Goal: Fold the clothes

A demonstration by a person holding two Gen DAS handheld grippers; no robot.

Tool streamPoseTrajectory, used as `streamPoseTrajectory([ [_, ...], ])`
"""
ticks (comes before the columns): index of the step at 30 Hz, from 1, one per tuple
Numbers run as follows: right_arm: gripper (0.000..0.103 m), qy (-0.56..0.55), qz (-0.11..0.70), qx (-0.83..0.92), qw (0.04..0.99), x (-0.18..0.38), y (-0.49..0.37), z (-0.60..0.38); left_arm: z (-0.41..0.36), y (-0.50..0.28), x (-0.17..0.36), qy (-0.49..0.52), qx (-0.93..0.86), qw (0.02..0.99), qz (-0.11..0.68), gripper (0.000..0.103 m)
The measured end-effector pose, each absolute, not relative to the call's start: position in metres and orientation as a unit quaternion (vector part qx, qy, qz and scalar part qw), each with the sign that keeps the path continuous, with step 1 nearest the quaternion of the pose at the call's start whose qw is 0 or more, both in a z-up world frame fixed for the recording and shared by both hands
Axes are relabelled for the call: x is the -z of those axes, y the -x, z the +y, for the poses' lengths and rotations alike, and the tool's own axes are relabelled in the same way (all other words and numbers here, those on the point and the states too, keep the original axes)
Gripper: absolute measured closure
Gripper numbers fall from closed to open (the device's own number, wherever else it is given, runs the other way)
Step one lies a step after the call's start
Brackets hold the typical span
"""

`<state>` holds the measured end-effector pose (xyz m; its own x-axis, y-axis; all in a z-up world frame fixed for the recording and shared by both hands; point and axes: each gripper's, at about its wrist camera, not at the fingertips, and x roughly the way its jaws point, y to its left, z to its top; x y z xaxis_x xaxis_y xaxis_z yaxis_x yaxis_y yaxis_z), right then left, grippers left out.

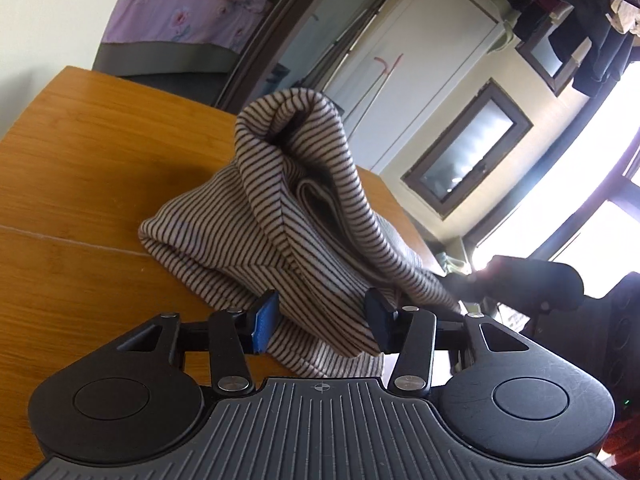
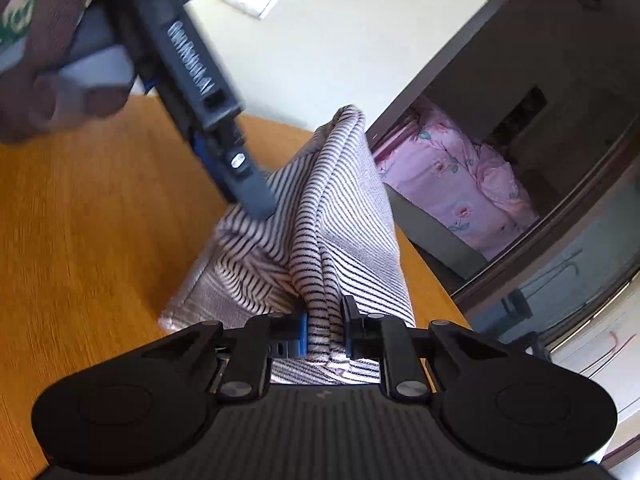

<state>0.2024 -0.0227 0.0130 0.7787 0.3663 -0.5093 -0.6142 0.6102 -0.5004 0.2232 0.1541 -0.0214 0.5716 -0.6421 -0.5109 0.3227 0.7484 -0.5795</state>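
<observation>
A striped garment (image 1: 280, 216) with thin dark stripes on pale cloth lies bunched on the wooden table (image 1: 80, 168), one fold standing up in a hump. My left gripper (image 1: 322, 320) is open, its blue pads either side of the garment's near edge. In the right wrist view my right gripper (image 2: 324, 330) is shut on a gathered fold of the striped garment (image 2: 332, 216) and holds it raised. The left gripper's body (image 2: 208, 92), blurred, shows there at upper left, its tip against the cloth.
The table edge (image 2: 432, 276) runs close to the right of the garment. A doorway with pink flowered bedding (image 2: 464, 184) lies beyond. White cabinets (image 1: 420, 64), a window and hanging dark clothes (image 1: 580, 40) stand behind the table.
</observation>
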Motion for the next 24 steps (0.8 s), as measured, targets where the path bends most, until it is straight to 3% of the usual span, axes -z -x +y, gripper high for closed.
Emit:
streamPoseTrajectory([
  [2,0.092,0.281,0.171,-0.302,0.895,-0.048,-0.201,-0.026,0.154,-0.226,0.029,0.23,0.288,0.852,0.373,0.059],
  [5,0.092,0.221,0.184,-0.359,0.888,-0.07,-0.19,-0.022,0.148,-0.23,0.037,0.234,0.292,0.846,0.38,0.059],
  [13,0.092,0.099,0.295,-0.412,0.857,-0.028,-0.207,-0.029,0.152,-0.228,0.046,0.246,0.298,0.841,0.379,0.059],
  [21,0.091,0.055,0.314,-0.41,0.854,-0.012,-0.215,-0.039,0.153,-0.228,0.048,0.245,0.295,0.842,0.378,0.058],
  [24,0.091,0.052,0.315,-0.408,0.856,-0.012,-0.212,-0.042,0.153,-0.226,0.043,0.233,0.293,0.845,0.382,0.053],
])
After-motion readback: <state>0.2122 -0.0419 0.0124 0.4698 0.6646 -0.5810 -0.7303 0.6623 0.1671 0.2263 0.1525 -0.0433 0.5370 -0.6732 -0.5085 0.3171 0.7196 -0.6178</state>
